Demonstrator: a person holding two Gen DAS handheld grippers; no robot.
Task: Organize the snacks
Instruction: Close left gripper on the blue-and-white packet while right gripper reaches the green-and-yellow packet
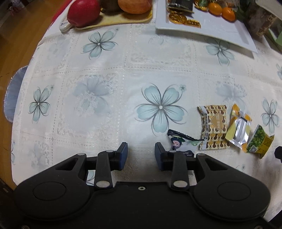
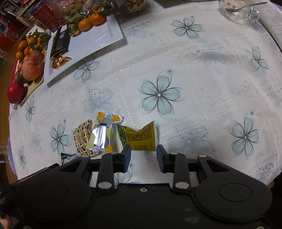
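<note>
Several wrapped snacks lie together on the flowered tablecloth. In the left wrist view my left gripper (image 1: 141, 151) is open over bare cloth, and a white packet with a cartoon figure (image 1: 181, 142) lies just beyond its right finger, partly hidden by it. Further right are a brown patterned packet (image 1: 213, 126), a silver and yellow packet (image 1: 239, 128) and a green and yellow packet (image 1: 259, 142). My right gripper (image 2: 143, 152) is open, its tips at the near edge of the green and yellow packet (image 2: 141, 137). To its left are the silver packet (image 2: 104, 135) and the brown packet (image 2: 82, 139).
A white rectangular tray (image 1: 220, 30) at the back holds gold foil coins (image 1: 178, 17), dark packets and small oranges. A yellow fruit tray (image 1: 112, 21) with apples stands beside it. A glass bowl (image 2: 236, 10) sits far right. The table edge (image 1: 19, 98) curves along the left.
</note>
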